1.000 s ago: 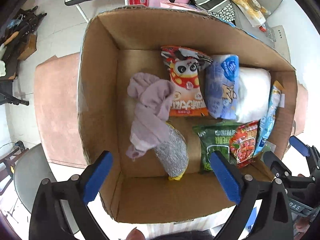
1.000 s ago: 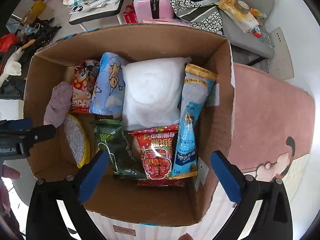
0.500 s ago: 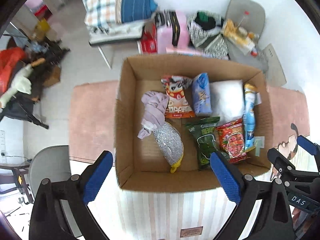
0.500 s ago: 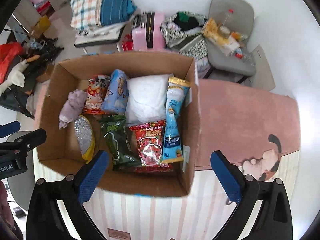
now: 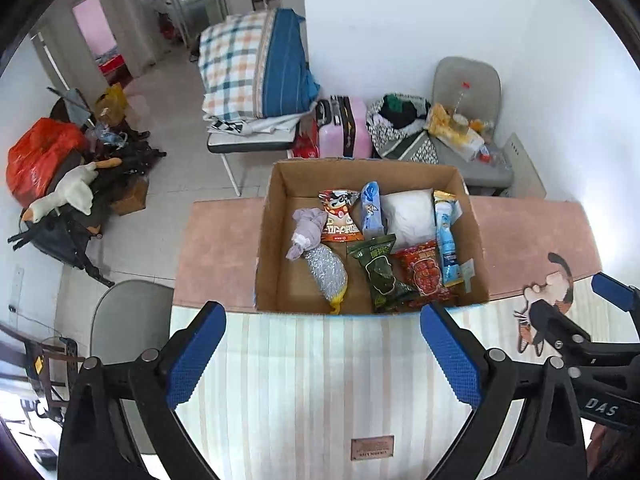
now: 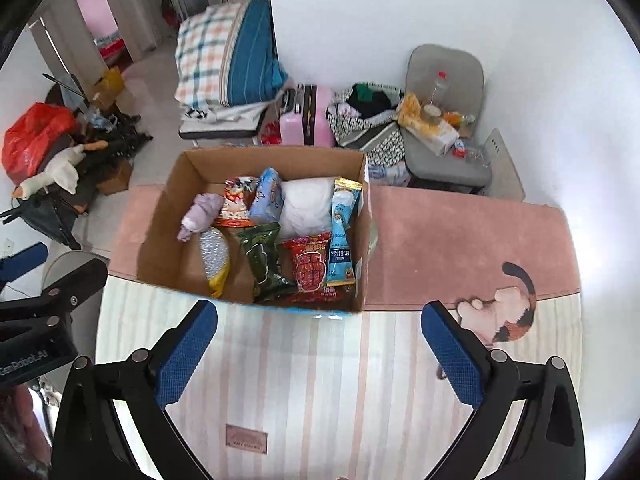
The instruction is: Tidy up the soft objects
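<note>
An open cardboard box (image 5: 272, 240) (image 6: 160, 224) stands on a table with a pink and striped cloth (image 5: 320, 380). Inside lie a lilac cloth (image 5: 306, 228) (image 6: 202, 212), a silver scrubber (image 5: 326, 270), a white pillow pack (image 5: 408, 216) (image 6: 306, 204), and several snack bags, among them a green one (image 5: 380, 274) and a red one (image 5: 424, 274). My left gripper (image 5: 322, 360) is open and empty, high above the table's near side. My right gripper (image 6: 318, 358) is open and empty too, and shows in the left wrist view (image 5: 576, 320).
Behind the table stand a pink suitcase (image 5: 348, 128), a grey chair with clutter (image 5: 468, 120), folded bedding on a stand (image 5: 256, 72) and a pile with a red bag (image 5: 40, 160). A grey chair (image 5: 128, 320) sits at the table's left.
Both grippers have pulled up and back from the box, so it looks much smaller and the whole table and room show. The items in the box lie as before.
</note>
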`<move>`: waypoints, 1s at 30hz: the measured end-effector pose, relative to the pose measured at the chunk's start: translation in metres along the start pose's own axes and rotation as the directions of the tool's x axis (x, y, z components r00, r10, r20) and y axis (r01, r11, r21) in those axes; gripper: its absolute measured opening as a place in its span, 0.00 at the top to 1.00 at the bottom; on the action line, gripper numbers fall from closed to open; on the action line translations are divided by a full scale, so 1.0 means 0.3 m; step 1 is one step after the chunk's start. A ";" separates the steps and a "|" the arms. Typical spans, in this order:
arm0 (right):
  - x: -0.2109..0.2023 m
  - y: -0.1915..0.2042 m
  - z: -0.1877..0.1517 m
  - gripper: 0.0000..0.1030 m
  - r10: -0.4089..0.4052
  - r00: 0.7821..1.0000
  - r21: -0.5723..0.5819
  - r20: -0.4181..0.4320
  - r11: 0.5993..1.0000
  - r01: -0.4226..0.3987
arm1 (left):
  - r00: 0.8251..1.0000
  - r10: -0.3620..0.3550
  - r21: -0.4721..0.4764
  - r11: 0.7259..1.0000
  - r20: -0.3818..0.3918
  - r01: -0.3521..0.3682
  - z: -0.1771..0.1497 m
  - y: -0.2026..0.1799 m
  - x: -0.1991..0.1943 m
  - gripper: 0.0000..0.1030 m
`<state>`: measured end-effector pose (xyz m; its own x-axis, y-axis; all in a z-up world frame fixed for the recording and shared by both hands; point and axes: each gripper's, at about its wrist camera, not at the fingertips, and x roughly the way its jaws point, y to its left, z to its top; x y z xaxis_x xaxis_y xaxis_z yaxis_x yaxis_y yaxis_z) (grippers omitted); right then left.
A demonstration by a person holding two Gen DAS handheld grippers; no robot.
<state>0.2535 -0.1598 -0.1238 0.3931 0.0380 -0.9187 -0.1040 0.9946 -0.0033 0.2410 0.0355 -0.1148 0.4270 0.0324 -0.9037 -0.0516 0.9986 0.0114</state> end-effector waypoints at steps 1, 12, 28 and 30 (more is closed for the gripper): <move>-0.035 0.000 -0.015 0.00 0.005 1.000 0.000 0.013 1.000 -0.005 | 1.000 0.001 -0.005 1.000 0.010 -0.001 -0.015 0.004 -0.020 0.03; -0.403 0.009 -0.216 0.00 0.040 0.991 0.009 0.126 0.999 -0.041 | 0.996 0.005 -0.033 0.999 0.092 -0.002 -0.208 0.026 -0.314 0.03; -0.684 0.012 -0.392 0.00 0.020 0.980 -0.007 0.197 1.000 -0.019 | 0.985 -0.044 -0.033 0.998 0.168 0.050 -0.301 0.044 -0.561 0.03; -0.707 0.015 -0.394 0.00 0.019 0.978 -0.011 0.210 1.000 -0.017 | 0.984 -0.045 -0.031 0.998 0.175 0.051 -0.300 0.044 -0.569 0.03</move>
<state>0.0616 -0.1748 0.0242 0.5738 0.0767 -0.8154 -0.1210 0.9926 0.0082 0.0863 0.0395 0.0010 0.5801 -0.0059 -0.8145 -0.0577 0.9972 -0.0484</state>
